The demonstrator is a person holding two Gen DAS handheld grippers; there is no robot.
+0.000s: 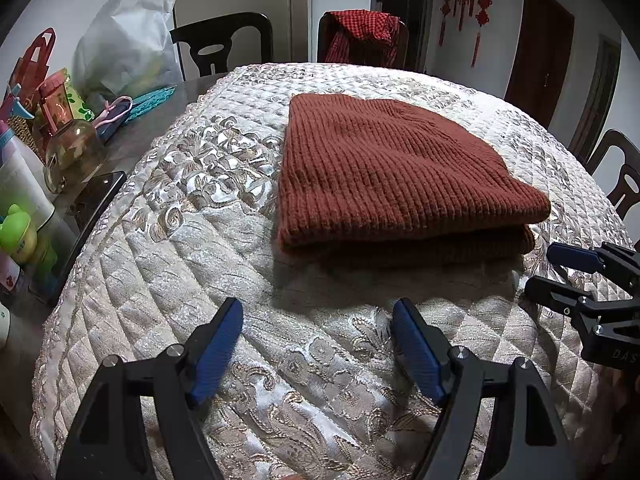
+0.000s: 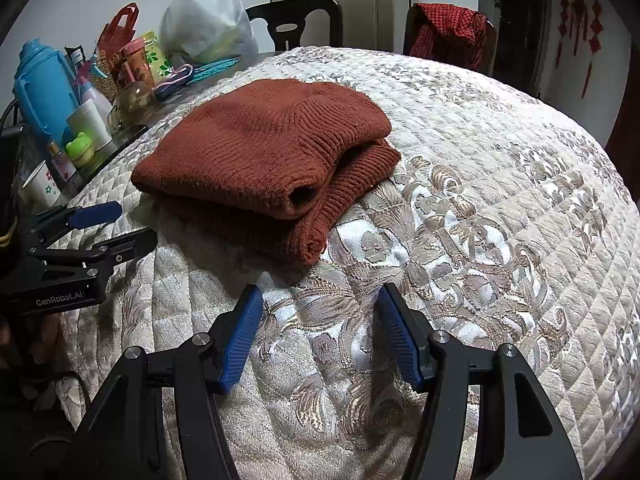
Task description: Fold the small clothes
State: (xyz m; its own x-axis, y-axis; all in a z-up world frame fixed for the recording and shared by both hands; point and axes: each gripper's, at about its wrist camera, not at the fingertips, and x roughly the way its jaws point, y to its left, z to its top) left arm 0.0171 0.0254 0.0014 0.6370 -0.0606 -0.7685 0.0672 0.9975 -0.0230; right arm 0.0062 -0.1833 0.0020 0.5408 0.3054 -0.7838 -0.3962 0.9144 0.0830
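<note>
A rust-brown knitted garment [image 1: 384, 172] lies folded in layers on the quilted floral cloth [image 1: 192, 264] over the table; it also shows in the right wrist view [image 2: 264, 152]. My left gripper [image 1: 318, 312] is open and empty, a short way in front of the garment's near edge. My right gripper [image 2: 320, 296] is open and empty, just short of the garment's near corner. Each gripper appears in the other's view: the right gripper [image 1: 552, 268] at the right edge, the left gripper [image 2: 128, 220] at the left edge.
Clutter stands along the table's left side: a blue flask [image 2: 44, 88], cups, a glass jar [image 1: 72, 148], a green toy [image 2: 80, 148], a white plastic bag [image 1: 124, 44], a dark phone [image 1: 96, 200]. Dark chairs stand behind, one [image 1: 364, 36] draped with red checked cloth.
</note>
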